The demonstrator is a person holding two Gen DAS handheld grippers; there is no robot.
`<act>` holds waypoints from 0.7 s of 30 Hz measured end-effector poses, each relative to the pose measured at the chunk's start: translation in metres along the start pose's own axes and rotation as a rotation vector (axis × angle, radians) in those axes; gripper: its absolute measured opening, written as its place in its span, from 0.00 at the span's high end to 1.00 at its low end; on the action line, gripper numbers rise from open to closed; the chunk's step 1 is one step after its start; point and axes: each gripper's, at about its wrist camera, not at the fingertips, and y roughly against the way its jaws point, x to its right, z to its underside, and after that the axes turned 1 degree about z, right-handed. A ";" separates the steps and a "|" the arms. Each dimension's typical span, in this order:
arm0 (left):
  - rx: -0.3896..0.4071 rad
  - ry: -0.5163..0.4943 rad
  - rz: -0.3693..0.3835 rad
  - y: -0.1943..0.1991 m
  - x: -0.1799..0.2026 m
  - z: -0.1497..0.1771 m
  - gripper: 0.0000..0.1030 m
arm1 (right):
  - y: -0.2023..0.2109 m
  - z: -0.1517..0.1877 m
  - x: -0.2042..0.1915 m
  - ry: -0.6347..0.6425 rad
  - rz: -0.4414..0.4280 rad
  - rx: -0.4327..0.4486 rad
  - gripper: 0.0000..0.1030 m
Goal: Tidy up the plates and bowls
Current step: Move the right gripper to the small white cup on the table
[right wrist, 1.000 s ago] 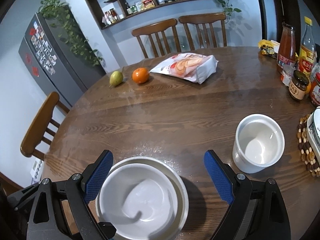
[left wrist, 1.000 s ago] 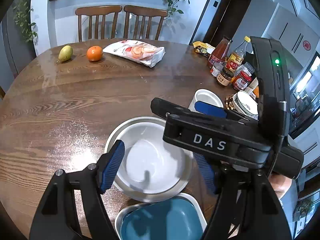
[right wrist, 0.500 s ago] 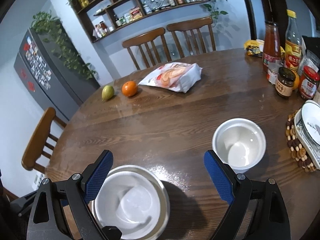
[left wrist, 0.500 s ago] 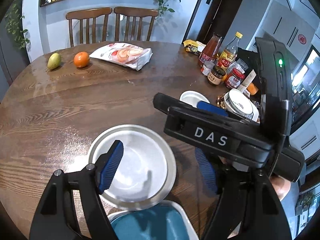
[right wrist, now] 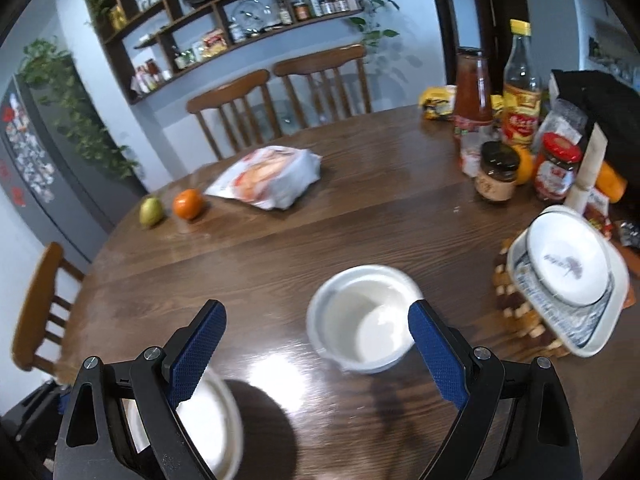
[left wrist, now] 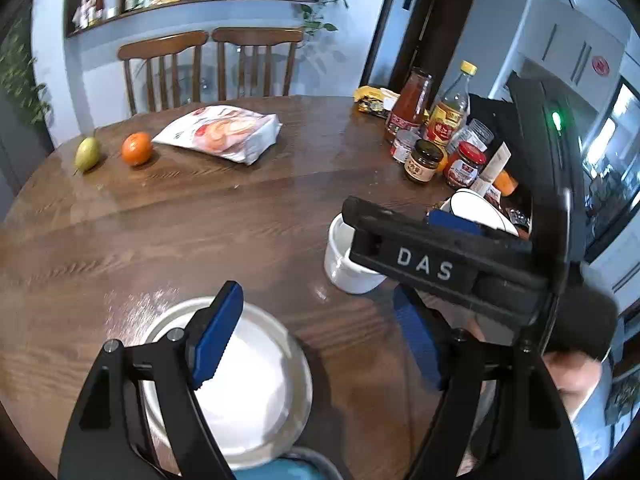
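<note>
- The left gripper [left wrist: 316, 336] has its blue fingers [left wrist: 216, 336] wide apart and holds nothing
- Under its left finger sits a white bowl inside a wider grey metal bowl [left wrist: 256, 384] on the bench
- A blue-green dish [left wrist: 276, 470] peeks in at the bottom edge, touching the metal bowl
- The right gripper [right wrist: 316, 350] is wide open too and grips nothing
- A small deep white cup bowl [right wrist: 364, 318] stands on the bench between its blue fingers [right wrist: 438, 356], closer to the right one; I cannot tell if they touch
- In the left view the black right gripper body [left wrist: 460, 256] blocks part of that cup bowl [left wrist: 348, 264]
- To the right, a white round plate [right wrist: 566, 258] lies in a white and blue square dish [right wrist: 600, 336] on a beaded mat [right wrist: 516, 320]
- Behind them stand jars and sauce bottles [right wrist: 516, 92], close together
- Far across lie a white snack bag [right wrist: 268, 178], an orange fruit [right wrist: 187, 203] and a green pear [right wrist: 151, 211]
- The bench is a round dark wooden table [right wrist: 320, 232], shiny on top
- Two wooden chairs [right wrist: 280, 96] stand behind it, with a wall shelf [right wrist: 224, 24] full of jars above
</note>
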 end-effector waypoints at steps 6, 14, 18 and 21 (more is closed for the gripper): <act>-0.044 0.008 0.025 -0.030 0.004 -0.012 0.25 | -0.011 -0.026 0.011 0.030 0.069 -0.050 0.10; -0.091 0.051 0.116 -0.060 -0.003 -0.012 0.25 | -0.028 -0.039 0.029 -0.006 0.105 -0.112 0.10; -0.106 0.065 0.157 -0.065 0.002 -0.013 0.25 | -0.041 -0.043 0.035 0.001 0.065 -0.156 0.10; -0.115 0.053 0.133 -0.073 0.007 -0.013 0.25 | -0.050 -0.044 0.036 -0.012 0.013 -0.189 0.10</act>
